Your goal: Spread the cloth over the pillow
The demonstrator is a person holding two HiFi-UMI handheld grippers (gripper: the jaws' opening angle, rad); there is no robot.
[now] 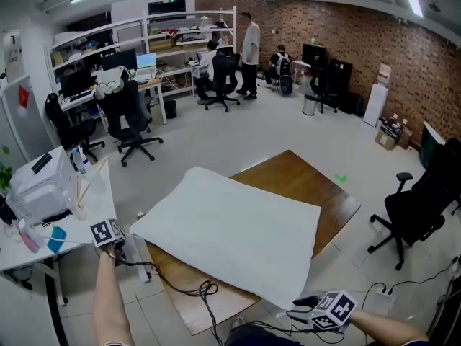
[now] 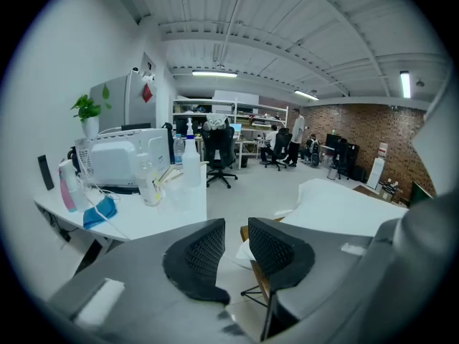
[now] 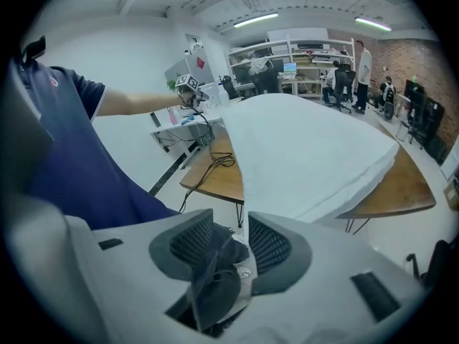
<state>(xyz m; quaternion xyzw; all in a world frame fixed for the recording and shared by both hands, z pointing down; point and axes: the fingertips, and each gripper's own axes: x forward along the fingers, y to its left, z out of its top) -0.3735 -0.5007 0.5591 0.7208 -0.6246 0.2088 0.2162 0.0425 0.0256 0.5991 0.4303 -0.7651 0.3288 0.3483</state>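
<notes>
- Two hand-held grippers sit at the near side of the brown wooden table [image 1: 320,186], one at each end of that side.
- A large white cloth [image 1: 230,233] lies spread flat over most of the table, leaving the table's far corner and right edge bare.
- The pillow is covered by the cloth. Only a plump, raised shape tells where it lies, thickest along the table's right edge in the right gripper view [image 3: 373,181].
- The left gripper [image 1: 108,235] is off the table's left corner, just beside the cloth's left corner and not touching it.
- In the left gripper view its two black ribbed pads [image 2: 204,253] stand apart with nothing between them; the cloth [image 2: 344,206] shows beyond them.
- The right gripper [image 1: 308,303] is off the table's near right corner, close to the cloth's lowest corner.
- In the right gripper view its ribbed pads [image 3: 269,246] also stand apart, gripping nothing; the cloth [image 3: 308,149] rises well beyond them.
- A black cable [image 1: 205,290] loops across the bare near-left strip of the table.
- A white side desk [image 1: 79,225] cluttered with small items stands left of the table, and a black office chair [image 1: 418,207] stands to its right.
</notes>
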